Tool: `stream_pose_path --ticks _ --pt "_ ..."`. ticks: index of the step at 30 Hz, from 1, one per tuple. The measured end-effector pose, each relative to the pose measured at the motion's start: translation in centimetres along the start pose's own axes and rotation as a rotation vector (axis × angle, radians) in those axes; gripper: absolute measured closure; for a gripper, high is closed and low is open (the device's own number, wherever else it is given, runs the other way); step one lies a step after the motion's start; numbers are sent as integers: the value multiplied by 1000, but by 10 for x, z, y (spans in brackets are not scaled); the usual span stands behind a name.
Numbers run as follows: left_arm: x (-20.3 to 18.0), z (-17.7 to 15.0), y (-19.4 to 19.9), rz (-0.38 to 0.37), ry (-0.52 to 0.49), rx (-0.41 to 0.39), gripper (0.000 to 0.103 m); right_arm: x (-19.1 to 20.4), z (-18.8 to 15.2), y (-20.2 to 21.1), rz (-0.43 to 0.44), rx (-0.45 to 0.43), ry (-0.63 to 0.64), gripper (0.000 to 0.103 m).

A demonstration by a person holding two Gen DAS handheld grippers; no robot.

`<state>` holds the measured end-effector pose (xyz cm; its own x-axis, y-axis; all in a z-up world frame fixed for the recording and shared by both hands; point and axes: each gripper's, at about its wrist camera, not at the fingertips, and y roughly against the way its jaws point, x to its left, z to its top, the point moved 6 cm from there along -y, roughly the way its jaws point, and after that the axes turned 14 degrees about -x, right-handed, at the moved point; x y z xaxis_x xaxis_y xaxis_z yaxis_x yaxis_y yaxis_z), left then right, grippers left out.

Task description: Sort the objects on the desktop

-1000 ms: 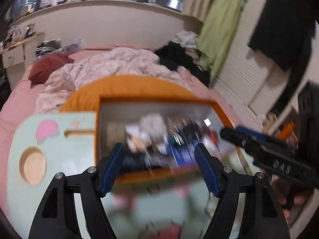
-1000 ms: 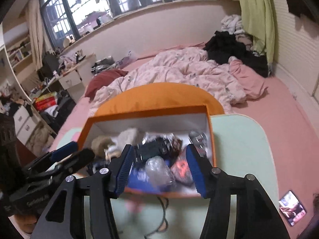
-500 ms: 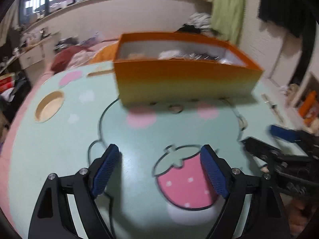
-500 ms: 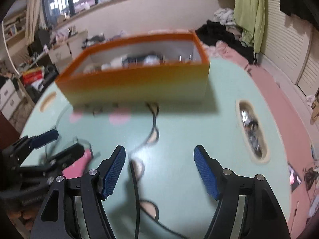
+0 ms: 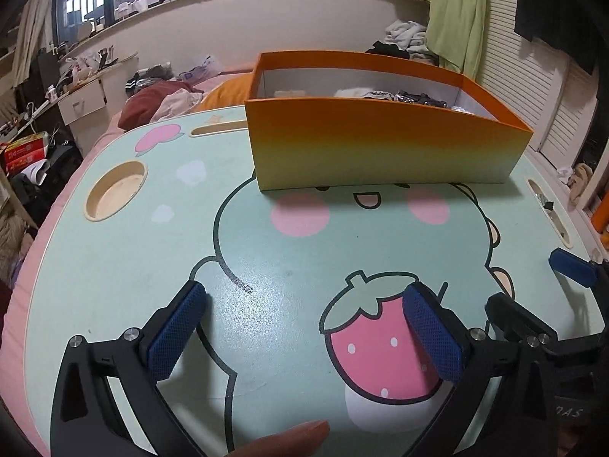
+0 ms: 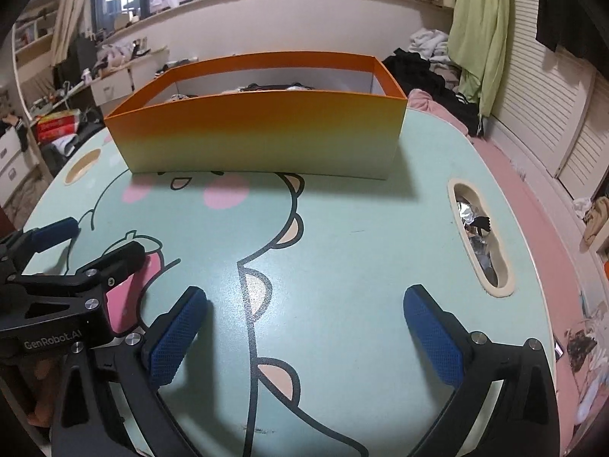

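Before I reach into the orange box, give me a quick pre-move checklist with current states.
1. left gripper empty, jaws opening: ok.
2. right gripper empty, jaws opening: ok.
3. Two grippers apart, not touching: ok.
4. orange box upright on the table, top open: ok.
5. Tabletop between grippers and box free of loose items: ok.
6. Which item in the box to pick: cannot tell, the front wall hides most contents.
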<state>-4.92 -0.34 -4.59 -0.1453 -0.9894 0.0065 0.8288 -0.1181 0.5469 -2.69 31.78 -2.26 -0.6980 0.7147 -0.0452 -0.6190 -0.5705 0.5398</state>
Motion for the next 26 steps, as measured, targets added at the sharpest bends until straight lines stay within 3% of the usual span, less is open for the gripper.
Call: stream_pose_path --ticks 26 --pt "-6 0 -1 -4 -4 -3 0 -5 0 -2 -22 -4 -17 0"
